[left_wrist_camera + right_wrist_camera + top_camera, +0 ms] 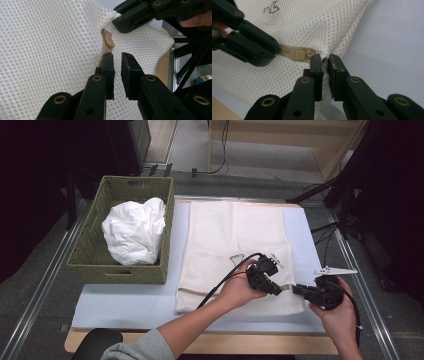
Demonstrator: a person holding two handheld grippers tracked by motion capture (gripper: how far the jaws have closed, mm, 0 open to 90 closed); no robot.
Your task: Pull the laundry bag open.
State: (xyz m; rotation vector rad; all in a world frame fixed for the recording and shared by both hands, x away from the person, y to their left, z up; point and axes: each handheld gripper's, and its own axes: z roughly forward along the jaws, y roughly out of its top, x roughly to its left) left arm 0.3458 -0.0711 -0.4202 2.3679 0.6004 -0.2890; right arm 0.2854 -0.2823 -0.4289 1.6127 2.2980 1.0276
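Note:
A white mesh bag [235, 235] lies flat on the pale blue table top. A tan zipper runs across it near its front end. My right gripper [325, 60] [296, 289] is shut on the bag's corner at the end of the zipper, with mesh bunched between its pads. The tan zipper pull [295, 53] [108, 41] lies just left of that grip. My left gripper [117, 58] [279, 290] sits tip-first at the zipper beside the pull. Its jaws are almost together, and I see nothing in the thin slit between them.
A woven green basket [90, 255] stands at the left with a crumpled white cloth [135, 230] inside. The pale blue table top [130, 300] shows in front of the basket. Metal rails run along both table sides, and cables lie on the floor at the right.

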